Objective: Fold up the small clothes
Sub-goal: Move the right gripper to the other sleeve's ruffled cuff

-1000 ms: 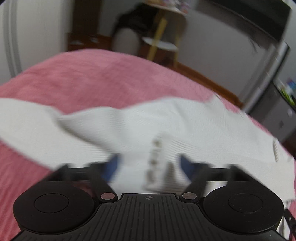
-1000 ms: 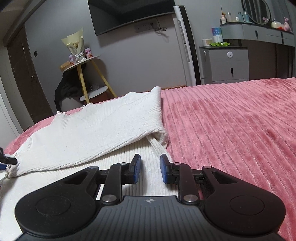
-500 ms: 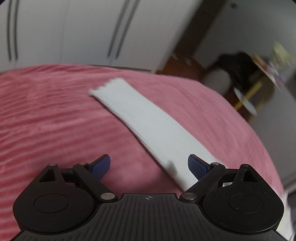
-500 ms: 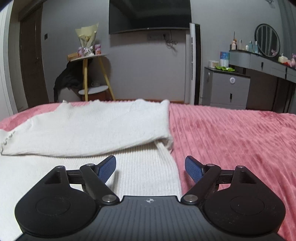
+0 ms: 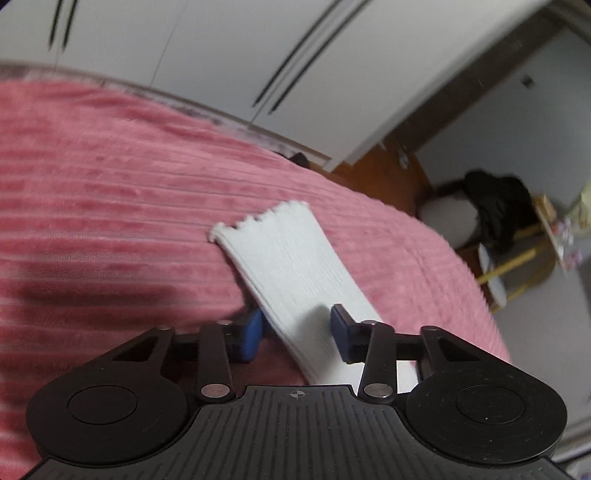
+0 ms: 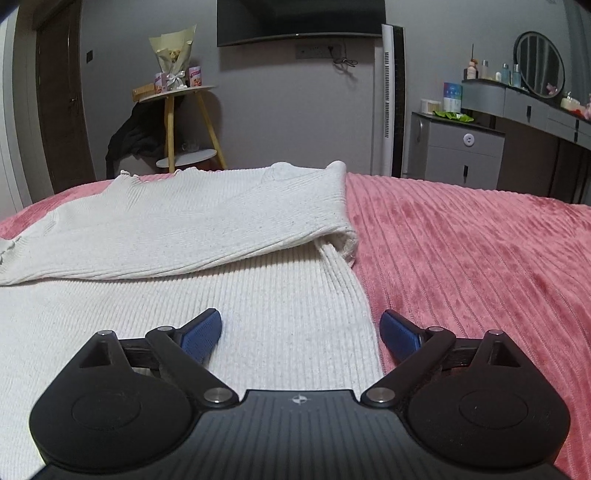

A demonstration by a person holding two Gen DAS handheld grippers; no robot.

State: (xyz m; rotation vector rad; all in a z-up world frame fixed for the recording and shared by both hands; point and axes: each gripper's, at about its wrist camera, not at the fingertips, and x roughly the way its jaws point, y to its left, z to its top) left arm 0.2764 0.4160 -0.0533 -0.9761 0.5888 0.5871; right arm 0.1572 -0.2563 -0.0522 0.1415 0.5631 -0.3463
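Observation:
A white ribbed knit sweater [image 6: 207, 236] lies on the pink bedspread [image 6: 480, 258], with one sleeve folded across its body. Its other sleeve [image 5: 291, 258] stretches out flat in the left wrist view, cuff at the far end. My left gripper [image 5: 297, 328] is partly open, its blue pads on either side of this sleeve, not clamped on it. My right gripper [image 6: 301, 332] is wide open and empty, just above the sweater's right edge near the hem.
The pink ribbed bedspread [image 5: 110, 192] covers the bed. White wardrobe doors [image 5: 221, 55] stand behind it. A yellow-legged side table [image 6: 177, 122] with dark clothing, a grey dresser [image 6: 458, 147] and a wall TV [image 6: 299, 16] lie beyond the bed.
My left gripper swung from the sweater's body to the outstretched sleeve and narrowed its jaws around it. My right gripper opened wide and stayed over the sweater's right edge.

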